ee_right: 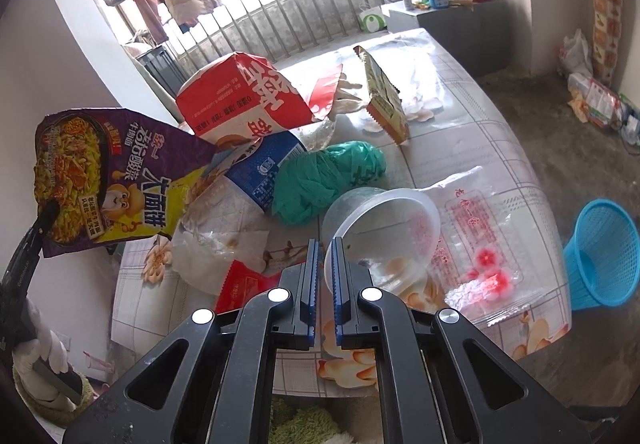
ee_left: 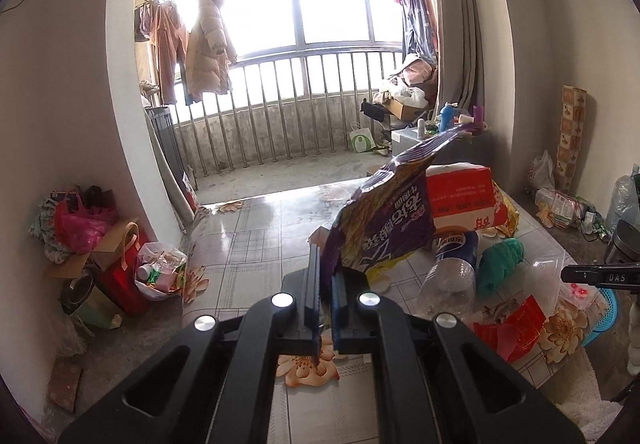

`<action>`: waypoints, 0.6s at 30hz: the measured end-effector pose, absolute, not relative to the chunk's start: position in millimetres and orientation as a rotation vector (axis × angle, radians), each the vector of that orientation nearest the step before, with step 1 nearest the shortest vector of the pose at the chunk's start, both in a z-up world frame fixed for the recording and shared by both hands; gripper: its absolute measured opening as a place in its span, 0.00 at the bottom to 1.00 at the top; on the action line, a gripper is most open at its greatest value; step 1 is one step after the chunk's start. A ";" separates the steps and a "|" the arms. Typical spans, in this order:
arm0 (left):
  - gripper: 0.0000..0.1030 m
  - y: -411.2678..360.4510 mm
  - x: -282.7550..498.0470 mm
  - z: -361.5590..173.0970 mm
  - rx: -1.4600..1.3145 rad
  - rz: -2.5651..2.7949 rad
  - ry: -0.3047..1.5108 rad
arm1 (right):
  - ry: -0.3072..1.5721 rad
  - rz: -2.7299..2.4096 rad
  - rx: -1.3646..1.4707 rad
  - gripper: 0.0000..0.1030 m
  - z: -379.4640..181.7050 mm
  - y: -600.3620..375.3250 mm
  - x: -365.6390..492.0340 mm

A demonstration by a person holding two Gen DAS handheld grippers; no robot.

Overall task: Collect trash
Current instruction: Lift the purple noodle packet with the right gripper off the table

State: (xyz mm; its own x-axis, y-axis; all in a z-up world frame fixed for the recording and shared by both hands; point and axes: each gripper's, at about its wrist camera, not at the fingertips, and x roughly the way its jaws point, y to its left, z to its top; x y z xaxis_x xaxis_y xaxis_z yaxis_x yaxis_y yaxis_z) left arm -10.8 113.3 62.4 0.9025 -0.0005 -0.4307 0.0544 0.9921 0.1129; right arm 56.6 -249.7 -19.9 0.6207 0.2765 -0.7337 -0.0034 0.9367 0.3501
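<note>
- Noodle wrapper [ee_right: 112, 180]: purple and yellow foil film, empty, light and limp. It hangs clear of the surface [ee_right: 500, 148] at far left, clamped by its lower edge in the left tongs [ee_left: 325, 264]. Likely slippery, so a pinch on a doubled edge should hold best.
- Red carton [ee_right: 240, 100]: thin card, torn open, standing behind the wrapper. Judged light and crushable; take it by a flap or wall.
- Bottle [ee_right: 256, 168]: clear plastic with a blue label, lying on its side, apparently empty. Smooth and round, so it may roll; the neck or a dented part offers the surest hold.
- Green bag [ee_right: 320, 184]: soft bunched film just right of the bottle. Weightless and yielding; any fold will do.
- Tub [ee_right: 380, 232]: clear thin-walled plastic, tipped on its side near the front edge. Its rim sits between the nearly closed right tongs [ee_right: 325, 264]; whether the pads press on it I cannot tell. Springy and slick; grip across the rim.
- Clear packet [ee_right: 476, 240]: flat printed film, lying right of the tub. Hard to lift flat; catch a corner.
- Blue basket [ee_right: 600, 244]: open mesh, on the floor right of the surface, the probable destination.
</note>
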 end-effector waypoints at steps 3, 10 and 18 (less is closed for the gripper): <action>0.03 118.9 -12.5 65.7 0.111 -0.020 0.435 | 0.895 0.172 0.356 0.14 -20.6 -250.9 55.1; 0.03 125.9 -16.9 71.3 0.101 0.000 0.418 | 0.899 0.186 0.353 0.24 -20.3 -246.0 58.0; 0.03 138.1 -30.2 88.2 0.084 0.029 0.379 | 0.908 0.169 0.371 0.03 -24.7 -247.7 66.1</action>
State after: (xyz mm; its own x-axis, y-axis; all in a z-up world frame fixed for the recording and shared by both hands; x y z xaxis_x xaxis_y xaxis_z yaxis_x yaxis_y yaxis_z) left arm -30.2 138.1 88.2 0.9285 0.0438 -0.3687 -0.0122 0.9961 0.0875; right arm 66.1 -247.7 -24.7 0.6073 0.2974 -0.7367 0.0130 0.9235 0.3834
